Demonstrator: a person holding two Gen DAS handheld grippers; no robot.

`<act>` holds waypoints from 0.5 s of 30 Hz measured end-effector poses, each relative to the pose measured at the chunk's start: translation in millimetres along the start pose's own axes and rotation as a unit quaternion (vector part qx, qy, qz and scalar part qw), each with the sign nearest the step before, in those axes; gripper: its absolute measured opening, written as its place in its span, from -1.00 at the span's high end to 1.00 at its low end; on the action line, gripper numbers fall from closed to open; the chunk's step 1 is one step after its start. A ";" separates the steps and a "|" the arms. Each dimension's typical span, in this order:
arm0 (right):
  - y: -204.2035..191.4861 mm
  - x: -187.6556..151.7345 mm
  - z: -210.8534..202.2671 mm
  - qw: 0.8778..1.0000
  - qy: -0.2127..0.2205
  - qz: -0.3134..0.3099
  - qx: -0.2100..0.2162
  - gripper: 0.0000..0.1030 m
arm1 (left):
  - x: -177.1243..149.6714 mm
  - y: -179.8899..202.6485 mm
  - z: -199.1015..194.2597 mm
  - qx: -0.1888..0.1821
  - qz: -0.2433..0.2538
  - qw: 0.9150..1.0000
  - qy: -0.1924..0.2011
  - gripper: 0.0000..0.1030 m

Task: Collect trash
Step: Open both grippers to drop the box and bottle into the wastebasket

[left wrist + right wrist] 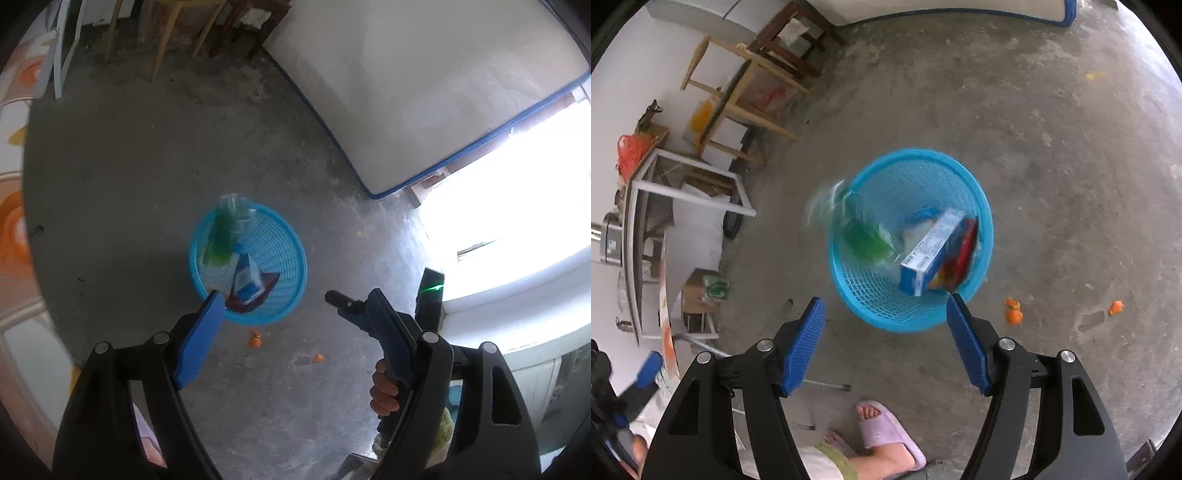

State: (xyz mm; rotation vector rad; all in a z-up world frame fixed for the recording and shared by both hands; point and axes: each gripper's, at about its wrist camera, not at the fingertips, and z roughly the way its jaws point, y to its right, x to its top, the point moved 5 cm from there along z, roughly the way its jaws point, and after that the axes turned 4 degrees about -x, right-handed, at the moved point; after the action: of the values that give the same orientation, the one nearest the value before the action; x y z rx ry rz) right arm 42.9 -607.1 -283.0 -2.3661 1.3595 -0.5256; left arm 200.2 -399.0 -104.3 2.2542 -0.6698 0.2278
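Observation:
A blue mesh basket point(295, 251) point(986, 221) stands on the concrete floor. In it lie a blue-and-white carton point(245, 282) point(931, 251) and a red wrapper point(269, 284) point(964, 251). A clear bottle with a green label point(221, 236) point(864, 236) is blurred at the basket's rim, half inside. My left gripper point(295, 295) hangs open above the basket's near edge, nothing between its fingers. My right gripper point(886, 299) is open and empty too, just short of the basket. Orange peel pieces point(255, 339) point(1014, 314) lie on the floor beside the basket.
A white mattress with blue edging point(406, 92) leans at the back right. Wooden stools point(746, 92) and a grey metal frame point(690, 184) stand to the left. A person's foot in a lilac slipper point(882, 432) is close below the right gripper. Another peel piece point(1116, 306) lies further right.

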 end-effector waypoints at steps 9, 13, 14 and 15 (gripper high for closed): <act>18.2 -40.1 -27.1 1.000 0.005 0.006 0.014 -0.29 | -34.8 7.3 -70.1 -0.012 0.024 0.998 0.048 -0.46; 13.8 -52.7 -50.4 1.000 0.015 -0.005 0.023 -0.30 | -58.0 7.9 -111.6 -0.010 0.050 0.996 0.074 -0.52; 10.5 -55.8 -56.6 0.999 0.019 -0.010 0.024 -0.30 | -62.2 8.8 -119.7 -0.008 0.055 0.995 0.081 -0.53; 8.6 -59.3 -61.6 0.999 0.021 -0.014 0.027 -0.36 | -65.4 10.3 -125.2 -0.007 0.059 0.995 0.086 -0.55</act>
State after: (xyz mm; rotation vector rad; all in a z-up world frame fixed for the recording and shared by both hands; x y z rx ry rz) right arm -21.1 -567.0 -242.0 -2.3468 1.3151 -0.6163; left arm 144.6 -289.3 -34.2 2.1547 -0.7102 0.4687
